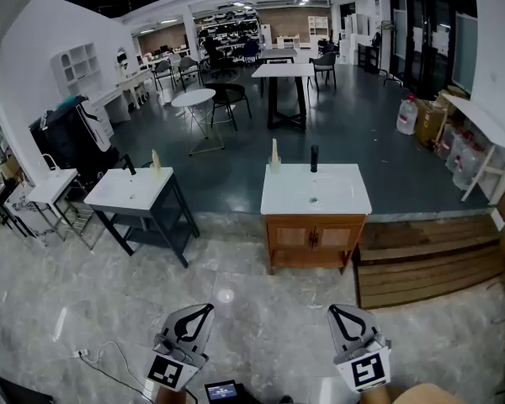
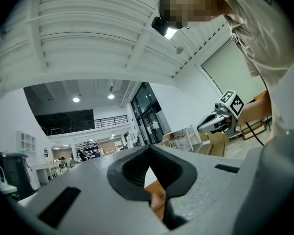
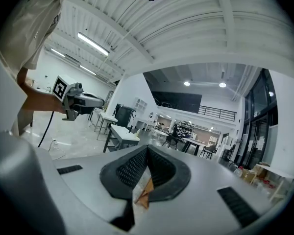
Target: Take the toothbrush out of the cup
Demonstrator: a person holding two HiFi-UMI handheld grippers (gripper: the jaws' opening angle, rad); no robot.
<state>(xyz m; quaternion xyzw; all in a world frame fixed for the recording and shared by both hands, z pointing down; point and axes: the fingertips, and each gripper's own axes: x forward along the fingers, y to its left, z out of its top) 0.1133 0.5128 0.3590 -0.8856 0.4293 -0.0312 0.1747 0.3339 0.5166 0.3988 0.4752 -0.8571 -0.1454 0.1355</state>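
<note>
Centre of the head view, on the back rim of a white basin (image 1: 316, 194): a pale cup (image 1: 274, 165) with a thin, pale toothbrush (image 1: 274, 146) upright in it. Too small there to make out bristles or any colour band. Just right of the cup, a black tap (image 1: 314, 158). Under the basin, a wooden cabinet (image 1: 314, 238) with two doors.

Left of centre, a second basin (image 1: 128, 190) on a black frame, with a similar pale upright thing (image 1: 156, 160) at its back edge.

Along the bottom edge, the left gripper (image 1: 207, 308) and the right gripper (image 1: 333, 309), both well apart from the cup. Jaws of each pressed together, with nothing caught between them.

Black-and-white square markers on the cube of each gripper. Between the two, at the very bottom, a small lit screen (image 1: 221, 390), its print too small to read.

Open marbled floor (image 1: 236, 268) between the grippers and the cabinet. Lower right, wooden steps (image 1: 425, 259). Further up the right side, a water jug (image 1: 406, 114) beside cardboard boxes. Upper middle, a round white table (image 1: 194, 98) and a tall white table (image 1: 284, 71) on black legs. Lower left, a white cable (image 1: 101, 358) loose on the floor.
</note>
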